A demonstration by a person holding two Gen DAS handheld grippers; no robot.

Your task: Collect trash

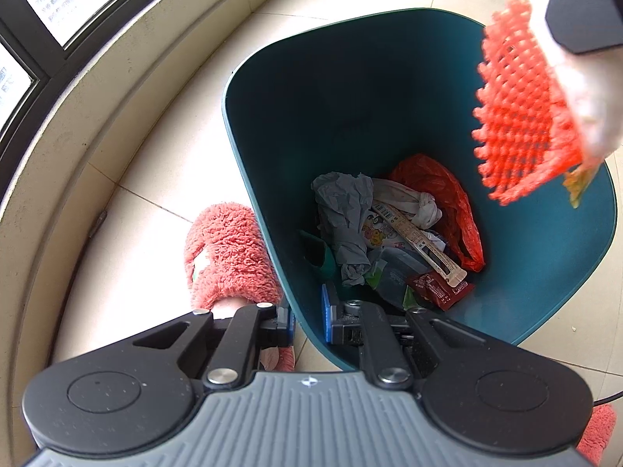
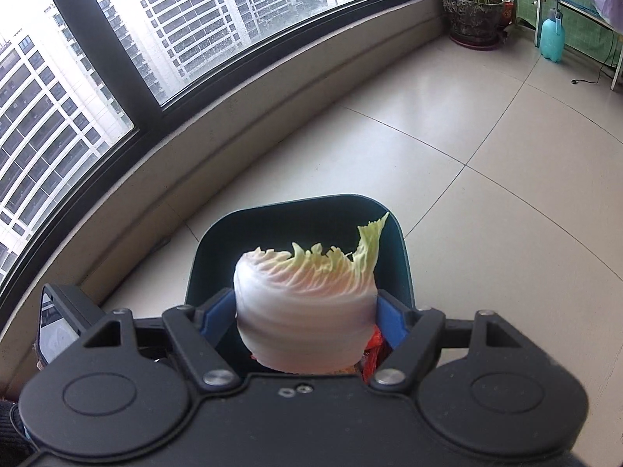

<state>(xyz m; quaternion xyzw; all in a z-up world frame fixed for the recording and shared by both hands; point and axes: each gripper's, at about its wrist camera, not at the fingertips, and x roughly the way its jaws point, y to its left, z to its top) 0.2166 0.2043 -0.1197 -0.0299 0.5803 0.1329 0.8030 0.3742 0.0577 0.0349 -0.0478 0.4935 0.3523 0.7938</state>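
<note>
**Teal bin gripped, cabbage above it**

Teal plastic is what my left gripper (image 1: pixel 309 321) pinches: its jaws are nearly together on the near wall of the bin (image 1: pixel 389 89), one blue pad outside the wall and one inside. The bin stands on the pale tiled floor (image 1: pixel 163 163), close to the curved sill under the window (image 2: pixel 117 58). A person's foot in a fuzzy pink slipper (image 1: pixel 229 257) sits on the floor just beside the bin's left wall.

In the bin's bottom lies the trash already gathered: crumpled grey paper (image 1: pixel 342 210), an orange bag (image 1: pixel 444 194), a knotted white rag (image 1: pixel 412 202), a long printed strip (image 1: pixel 420 241) and a dark red wrapper (image 1: pixel 440 290).

My right gripper (image 2: pixel 307 315) holds a cabbage leaf (image 2: pixel 303 299), rolled into a pale wad with a frilled yellow-green edge. The jaws stand wide, both blue pads pressed against the wad's sides. Something orange shows beneath the leaf on the right. From the right wrist view the leaf hangs over the bin's near edge. In the left wrist view an orange foam net (image 1: pixel 525 113) with a white wad and a black part of that gripper is at the upper right, above the bin's right rim and blurred.

A potted plant (image 2: pixel 473 11) and a light blue sprayer (image 2: pixel 553 37) stand at the far corner of the floor.
</note>
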